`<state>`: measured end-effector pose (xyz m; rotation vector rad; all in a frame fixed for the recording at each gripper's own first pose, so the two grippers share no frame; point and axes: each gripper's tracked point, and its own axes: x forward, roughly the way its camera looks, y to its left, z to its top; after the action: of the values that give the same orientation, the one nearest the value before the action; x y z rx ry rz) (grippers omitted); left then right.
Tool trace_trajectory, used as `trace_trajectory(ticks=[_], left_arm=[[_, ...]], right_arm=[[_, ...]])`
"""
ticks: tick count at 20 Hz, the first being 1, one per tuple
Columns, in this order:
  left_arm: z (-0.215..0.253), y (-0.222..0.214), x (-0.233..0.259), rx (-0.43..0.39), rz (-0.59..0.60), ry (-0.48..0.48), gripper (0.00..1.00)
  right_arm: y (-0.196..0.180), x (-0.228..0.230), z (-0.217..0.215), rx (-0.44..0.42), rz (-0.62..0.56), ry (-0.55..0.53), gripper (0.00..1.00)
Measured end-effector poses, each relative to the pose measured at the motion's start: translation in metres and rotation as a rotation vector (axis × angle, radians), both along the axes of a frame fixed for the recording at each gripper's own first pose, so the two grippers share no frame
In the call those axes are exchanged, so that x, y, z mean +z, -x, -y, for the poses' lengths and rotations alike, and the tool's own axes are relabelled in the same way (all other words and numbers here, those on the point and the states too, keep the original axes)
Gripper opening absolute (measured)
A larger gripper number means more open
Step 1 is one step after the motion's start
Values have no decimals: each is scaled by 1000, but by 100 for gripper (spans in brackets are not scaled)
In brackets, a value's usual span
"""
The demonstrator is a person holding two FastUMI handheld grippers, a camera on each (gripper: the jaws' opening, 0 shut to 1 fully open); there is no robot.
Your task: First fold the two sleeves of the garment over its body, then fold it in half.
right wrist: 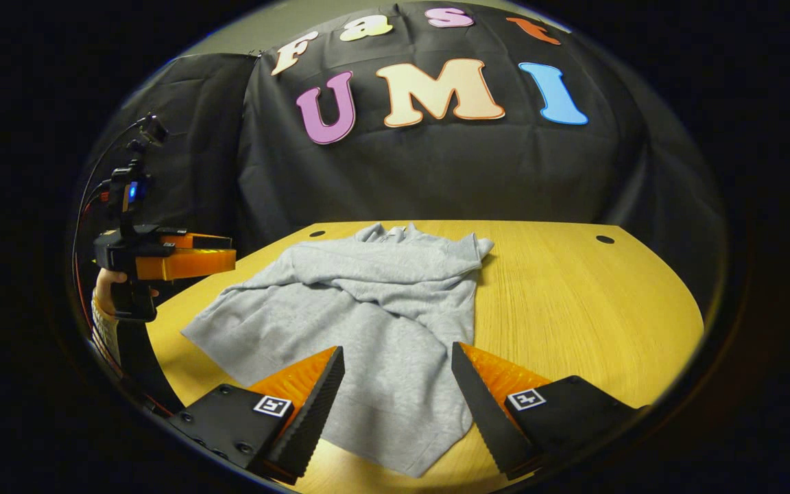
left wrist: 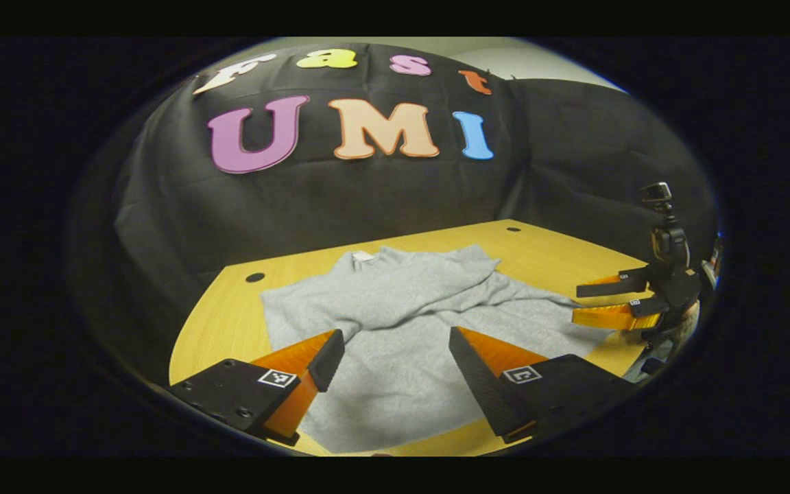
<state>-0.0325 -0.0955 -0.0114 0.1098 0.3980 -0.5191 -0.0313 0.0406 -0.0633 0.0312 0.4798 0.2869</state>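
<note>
Although the grey garment [right wrist: 361,309] lies spread on the yellow wooden table [right wrist: 573,309] with its collar toward the black cloth wall [right wrist: 436,171], it already looks partly worked: bands of cloth cross the upper body in soft ridges, which I take to be both sleeves laid over the chest, though the folds are rumpled enough that I cannot be sure each one sits cleanly. From the left gripper view the same garment [left wrist: 409,329] shows a thick diagonal ridge running from near the collar toward its far side. The lower body lies flat and single, reaching the near table edge, so the fold in half seems not yet done. The left gripper [left wrist: 395,357] hovers over the hem with its fingers spread wide and nothing between them; in the right gripper view it [right wrist: 227,250] hangs beside the table's edge, held by a hand [right wrist: 110,281]. The right gripper [right wrist: 398,370] also stands released above the lower cloth, and the left gripper view finds it [left wrist: 577,302] near the garment's far side, jaws apart. My guess is that the hem comes next.
</note>
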Motion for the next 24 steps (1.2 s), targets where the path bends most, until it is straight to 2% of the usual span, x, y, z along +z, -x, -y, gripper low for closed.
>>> trace_trajectory(ticks=[1,2,9,15,16,17,24], left_arm=[[-6,7,-7,12,-14,-1,97],[-13,15,-15,25,-23,-4,93],[-38,55,-63,85,-95,-17,93],[-53,63,-74,158,-143,-1,94],[-56,67,-77,171,-143,-9,98],[-62,69,-80,184,-149,-18,94],[-72,72,-92,222,-175,-23,94]], right_arm=[[5,-3,-2,0,-6,2,98],[9,-7,-2,-7,-14,9,98],[31,-26,3,-52,-56,53,98],[39,-38,5,-70,-107,111,98],[39,-37,5,-70,-107,118,98],[39,-37,5,-72,-113,125,98],[41,-37,6,-87,-124,123,98]])
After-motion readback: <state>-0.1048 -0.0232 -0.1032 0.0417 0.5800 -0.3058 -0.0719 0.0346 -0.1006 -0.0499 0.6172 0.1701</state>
